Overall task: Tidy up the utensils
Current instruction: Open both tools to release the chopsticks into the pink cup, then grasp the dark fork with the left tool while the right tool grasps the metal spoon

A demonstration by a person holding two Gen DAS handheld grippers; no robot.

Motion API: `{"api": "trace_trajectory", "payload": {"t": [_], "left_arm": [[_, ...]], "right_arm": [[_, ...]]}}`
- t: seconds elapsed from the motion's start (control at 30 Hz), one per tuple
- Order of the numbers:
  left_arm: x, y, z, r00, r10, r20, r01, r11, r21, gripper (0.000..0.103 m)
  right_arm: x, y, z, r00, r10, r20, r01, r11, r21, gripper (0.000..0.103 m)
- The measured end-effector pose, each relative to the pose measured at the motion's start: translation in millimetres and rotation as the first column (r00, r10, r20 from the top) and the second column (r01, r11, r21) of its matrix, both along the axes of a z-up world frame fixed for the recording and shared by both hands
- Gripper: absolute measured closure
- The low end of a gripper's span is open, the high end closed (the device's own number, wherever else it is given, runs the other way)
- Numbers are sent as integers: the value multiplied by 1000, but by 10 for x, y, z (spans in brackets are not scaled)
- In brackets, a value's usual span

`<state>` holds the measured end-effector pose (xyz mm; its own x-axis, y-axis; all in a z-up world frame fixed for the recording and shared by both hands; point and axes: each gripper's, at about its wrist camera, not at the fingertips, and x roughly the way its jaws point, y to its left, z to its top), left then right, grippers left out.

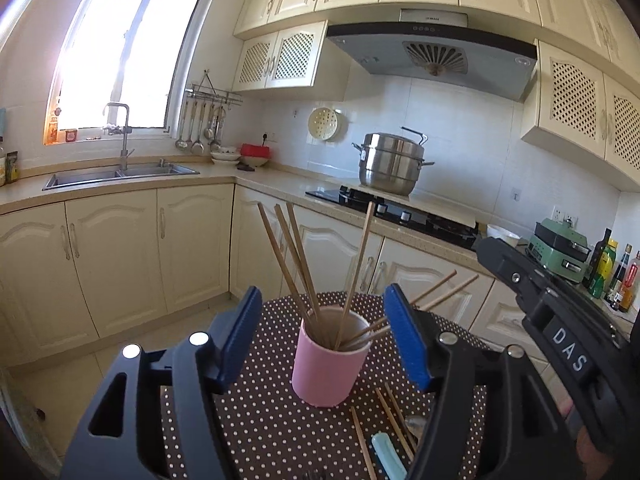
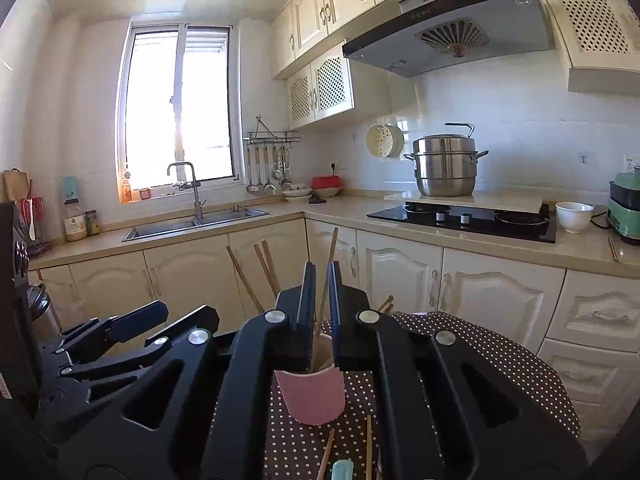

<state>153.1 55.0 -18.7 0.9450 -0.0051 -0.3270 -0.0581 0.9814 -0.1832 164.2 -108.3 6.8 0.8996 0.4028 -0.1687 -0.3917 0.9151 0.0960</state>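
Note:
A pink cup (image 1: 328,368) (image 2: 312,396) stands on the round table with the brown polka-dot cloth (image 1: 260,420). Several wooden chopsticks (image 1: 296,256) lean out of it in different directions. My left gripper (image 1: 323,292) is open, its blue pads either side of the cup and clear of it. My right gripper (image 2: 322,268) is shut and holds nothing; one chopstick in the cup shows through the slit between its fingers. Near the table's front edge lie loose chopsticks (image 1: 394,424), a light blue handle (image 1: 388,456) and a spoon (image 1: 416,426).
Behind the table runs an L-shaped counter with a steel sink (image 1: 120,174), a black hob (image 1: 392,212) bearing a steel pot (image 1: 390,164), a white bowl (image 2: 574,216), a green appliance (image 1: 560,252) and bottles (image 1: 608,268). Cream cabinet doors stand close past the table.

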Motion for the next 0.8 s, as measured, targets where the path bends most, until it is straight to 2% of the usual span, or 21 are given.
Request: {"api": "trace_trajectory", "payload": {"t": [0.07, 0.13, 0.27, 0.33, 0.4, 0.63, 0.8], "left_arm": [[-24, -32, -57, 998, -20, -59, 20, 1000, -8, 40], [-5, -41, -149, 985, -57, -160, 52, 998, -33, 40], [63, -48, -389, 929, -94, -357, 70, 995, -77, 40], [73, -46, -559, 897, -115, -428, 74, 991, -111, 40], [78, -51, -736, 862, -120, -492, 65, 990, -129, 40], [60, -135, -1266, 743, -147, -653, 49, 985, -167, 40], [45, -230, -1458, 714, -122, -689, 35, 990, -139, 40]], "right_arm": [[-56, -64, -50, 1000, -8, -29, 8, 1000, -10, 95], [-106, -130, -104, 998, -11, -59, 10, 1000, -16, 95], [-192, -263, -262, 992, -28, -120, 24, 999, -38, 95], [-200, -314, -387, 984, -36, -174, 27, 998, -57, 93], [-189, -340, -528, 973, -51, -225, 31, 995, -91, 85], [-120, -433, -1076, 913, -59, -405, -1, 989, -146, 84], [-37, -520, -1340, 869, -59, -491, -15, 989, -145, 84]]}}
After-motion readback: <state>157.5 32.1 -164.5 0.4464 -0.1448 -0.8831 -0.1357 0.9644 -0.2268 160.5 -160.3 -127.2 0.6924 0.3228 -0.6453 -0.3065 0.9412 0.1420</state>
